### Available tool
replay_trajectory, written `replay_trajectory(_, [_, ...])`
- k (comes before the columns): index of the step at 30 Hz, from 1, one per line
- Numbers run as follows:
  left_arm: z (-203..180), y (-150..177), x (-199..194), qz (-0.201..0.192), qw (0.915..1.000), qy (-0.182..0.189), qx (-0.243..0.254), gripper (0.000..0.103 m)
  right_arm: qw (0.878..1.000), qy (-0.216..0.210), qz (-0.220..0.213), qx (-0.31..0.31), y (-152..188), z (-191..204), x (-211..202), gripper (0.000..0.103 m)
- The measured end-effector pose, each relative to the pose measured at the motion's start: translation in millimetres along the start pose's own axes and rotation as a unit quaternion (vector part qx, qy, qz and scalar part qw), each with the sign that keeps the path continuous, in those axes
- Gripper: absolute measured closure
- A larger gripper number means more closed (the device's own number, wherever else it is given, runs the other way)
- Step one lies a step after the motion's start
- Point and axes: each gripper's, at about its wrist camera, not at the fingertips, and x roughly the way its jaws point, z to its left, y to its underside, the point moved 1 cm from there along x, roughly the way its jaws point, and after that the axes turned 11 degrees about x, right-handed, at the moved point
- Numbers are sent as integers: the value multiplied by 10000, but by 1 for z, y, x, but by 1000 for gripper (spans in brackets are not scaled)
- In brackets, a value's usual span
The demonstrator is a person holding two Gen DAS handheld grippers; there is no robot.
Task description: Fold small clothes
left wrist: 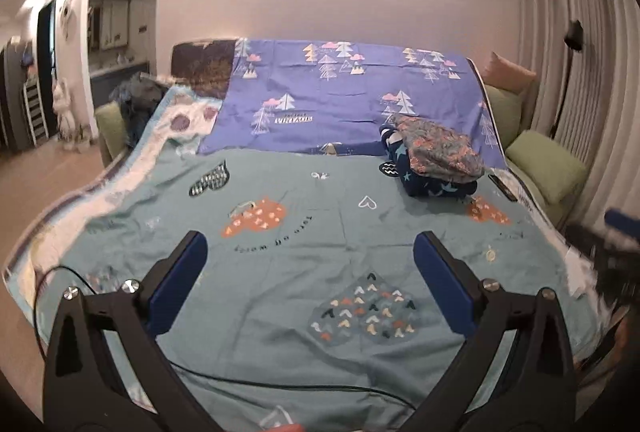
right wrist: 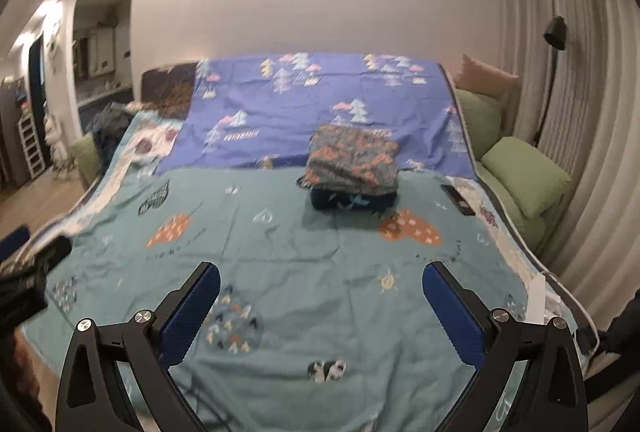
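Note:
A small stack of folded clothes sits on the teal bedspread (left wrist: pixel 280 312) (right wrist: pixel 320 272) at the far right: a grey garment with orange print (left wrist: pixel 440 150) (right wrist: pixel 354 158) on top of a dark navy one with stars (left wrist: pixel 438 186) (right wrist: pixel 352 202). My left gripper (left wrist: pixel 310 252) hovers well short of the stack, over the near half of the bed, jaws wide open and empty. My right gripper (right wrist: pixel 320 286) also stands open with nothing between its fingers, and shows blurred at the right edge (left wrist: pixel 618 232) of the left wrist view.
A blue sheet with tree print (left wrist: pixel 352 92) (right wrist: pixel 312 108) covers the back. A dark phone-like object (left wrist: pixel 502 186) (right wrist: pixel 456 204) lies right of the stack. Green cushions (left wrist: pixel 544 168) (right wrist: pixel 524 176) and curtains stand at the right. A black cable (left wrist: pixel 280 386) runs along the near edge.

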Motion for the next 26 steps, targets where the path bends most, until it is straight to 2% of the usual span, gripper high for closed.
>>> replay_trajectory(2, [2, 2, 2, 85, 9998, 142, -119, 1, 9999, 74, -3, -94, 3, 3, -2, 0])
replay_trajectory(5, [7, 5, 8, 150, 9983, 446, -332, 1, 9996, 175, -235, 23, 2, 2, -9, 0])
replay_trajectory(10, [7, 11, 15, 259, 9989, 202, -333, 1, 9988, 259, -415, 54, 0, 3, -17, 0])
replay_trajectory(13, [6, 10, 12, 78, 9998, 37, -169, 1, 9970, 540, -534, -115, 1, 8, -18, 0])
replay_trajectory(15, [6, 9, 9, -31, 9999, -85, -100, 1, 9967, 578, -555, -133, 1, 10, -18, 0])
replay_trajectory(20, [10, 6, 7, -76, 9998, -10, -184, 1, 9976, 488, -477, -110, 2, 15, -12, 0])
replay_trajectory(26, [9, 0, 6, -53, 9999, -102, -72, 1, 9981, 455, -374, -164, 6, 17, -5, 0])
